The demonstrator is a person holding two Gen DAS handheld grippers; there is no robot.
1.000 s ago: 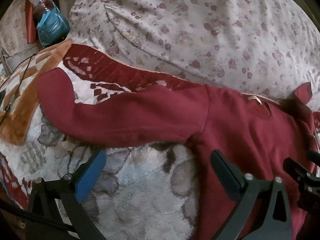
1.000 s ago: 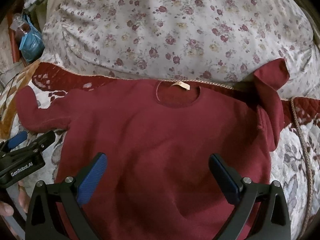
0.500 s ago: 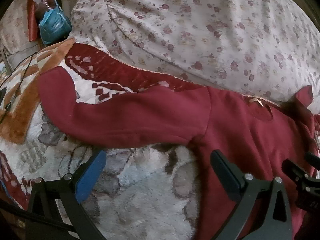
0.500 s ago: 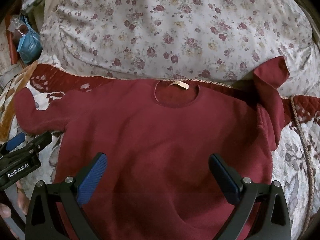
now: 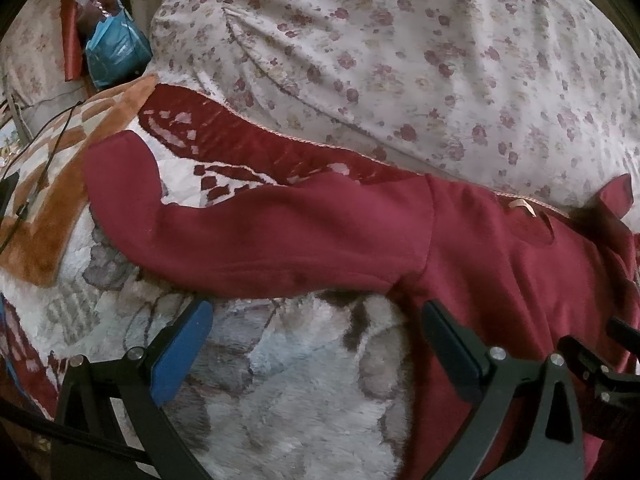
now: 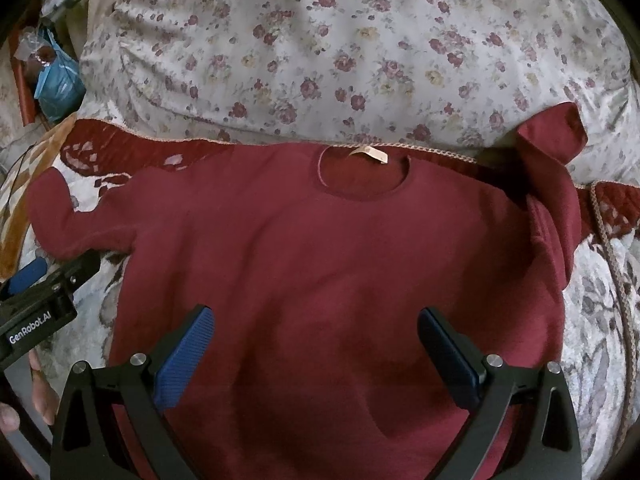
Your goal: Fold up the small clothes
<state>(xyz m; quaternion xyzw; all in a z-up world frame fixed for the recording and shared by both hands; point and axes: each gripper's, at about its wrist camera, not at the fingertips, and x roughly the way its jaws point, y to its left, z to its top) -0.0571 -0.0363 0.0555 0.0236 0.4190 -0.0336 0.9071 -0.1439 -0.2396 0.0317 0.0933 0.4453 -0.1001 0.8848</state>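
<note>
A bed fills both views: a plush grey-and-white patterned blanket point(image 5: 304, 392) lies under the tools, and beyond it rises a bulky floral quilt point(image 6: 360, 40) in cream with dark red blossoms. A strip of red quilted cloth with a braided edge point(image 5: 248, 132) runs between blanket and quilt. To the far left of the left gripper, an orange-and-white checked blanket point(image 5: 48, 208) lies at the bed's edge, with a thin black cable across it; past that, a blue plastic bag point(image 5: 116, 48) sits in a cluttered corner.

The dark red sweatshirt point(image 6: 328, 264) is spread front up, neckline and pale label away from the tools. The right gripper point(image 6: 316, 356) hovers over the lower chest of the garment, its jaws spread wide and holding nothing. Beyond its right finger, the right sleeve point(image 6: 556, 184) is bent back on itself, cuff up against the quilt. The left gripper point(image 5: 316, 344) hangs over the blanket with its jaws wide apart and empty; the left sleeve point(image 5: 248, 236) stretches straight out just ahead of its fingertips, and the garment's body lies under its right finger.
</note>
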